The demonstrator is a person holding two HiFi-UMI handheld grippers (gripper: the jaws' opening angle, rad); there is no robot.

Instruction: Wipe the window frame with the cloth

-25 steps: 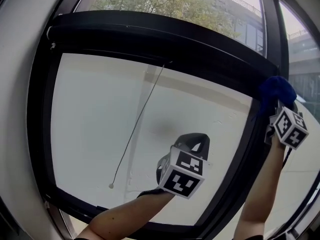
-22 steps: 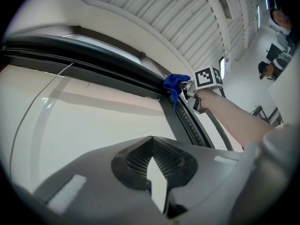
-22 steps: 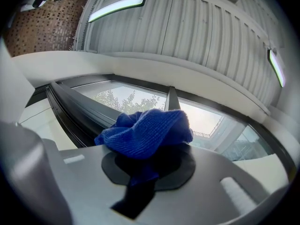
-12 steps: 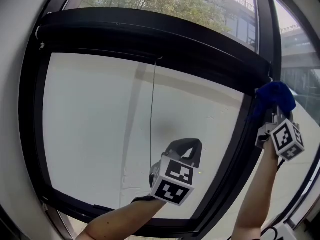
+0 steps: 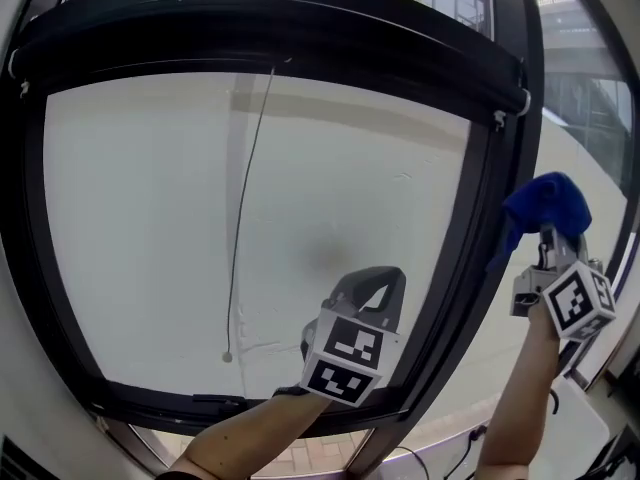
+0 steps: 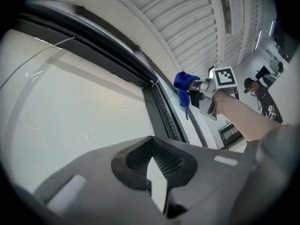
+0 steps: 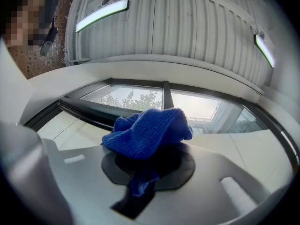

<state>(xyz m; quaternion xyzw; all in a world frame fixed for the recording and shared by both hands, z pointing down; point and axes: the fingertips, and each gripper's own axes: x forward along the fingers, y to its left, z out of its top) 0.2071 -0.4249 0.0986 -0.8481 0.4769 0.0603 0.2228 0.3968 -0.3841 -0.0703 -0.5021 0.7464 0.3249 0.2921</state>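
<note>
The right gripper (image 5: 552,240) is clamped on the blue cloth (image 5: 547,206), which is bunched just beside the black upright of the window frame (image 5: 487,218), perhaps touching its edge. The left gripper (image 6: 153,159), jaws together and empty, hovers before the white blind (image 5: 150,218), well apart from the cloth.

Black window frame (image 5: 472,268), filling the view from left to right. Holds a white roller shade (image 5: 130,218) drawn down over the large left pane. Carries a thin cord (image 5: 247,198) down the shade, left of centre, ending in a small bead (image 5: 227,357) near the bottom rail (image 5: 150,398). Clear glass pane (image 5: 585,118) at far right.
</note>
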